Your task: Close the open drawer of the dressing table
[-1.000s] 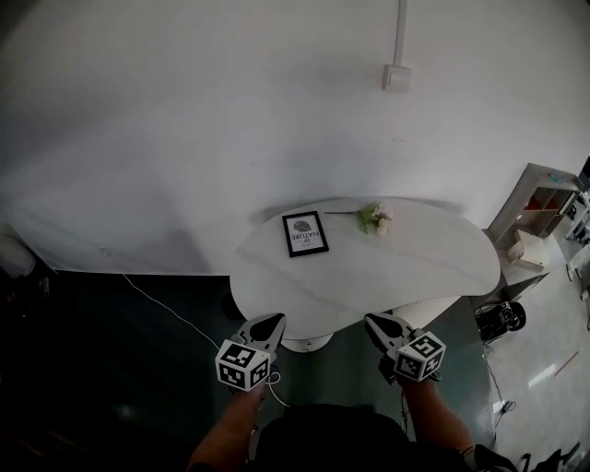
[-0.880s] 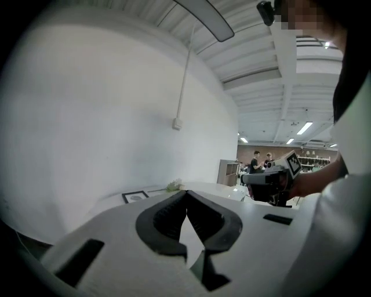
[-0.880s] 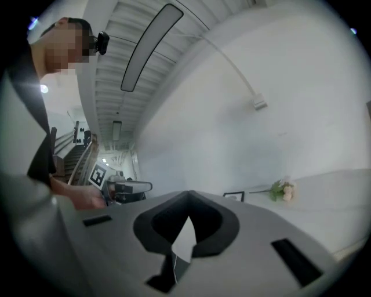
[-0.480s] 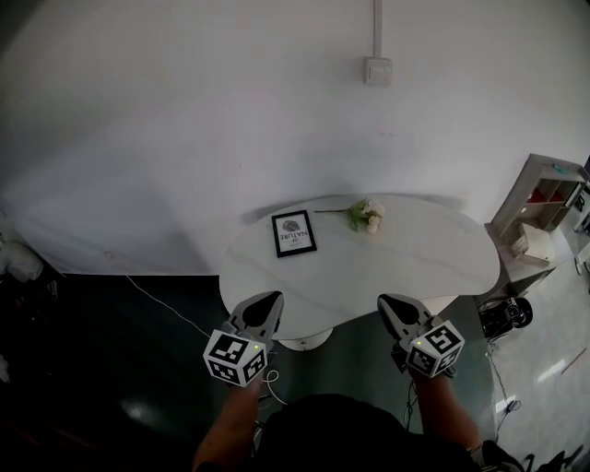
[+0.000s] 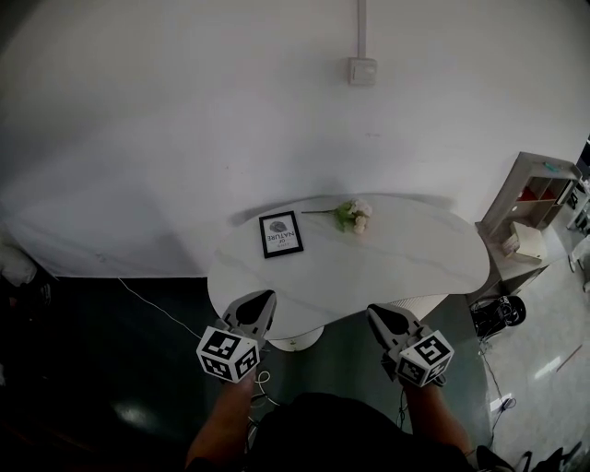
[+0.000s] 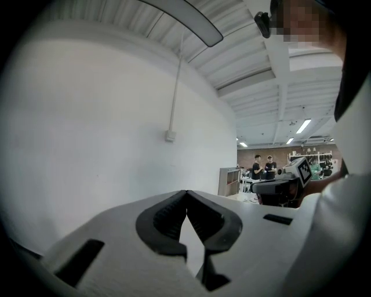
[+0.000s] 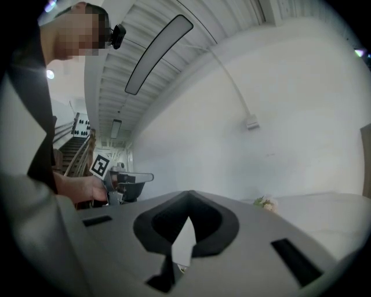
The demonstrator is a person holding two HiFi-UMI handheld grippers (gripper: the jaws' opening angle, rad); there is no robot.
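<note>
The table point(image 5: 415, 263), frame point(image 5: 280, 232) and wall switch point(image 5: 361, 70) have been shifted toward 9 o'clock in the head view; the left gripper point(image 5: 259, 301) was carried likewise.

Framed card point(image 5: 281, 233) print too small to read; wall conduit point(image 5: 361, 28) cut by top edge; table point(image 5: 406, 258) underside hidden.

White dressing table point(image 5: 406, 263): framed picture point(image 5: 280, 233), flower sprig point(image 5: 348, 214) lying on top

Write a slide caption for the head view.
Left tool and right tool, both shut, near a white table bearing a framed print and flowers.
</note>
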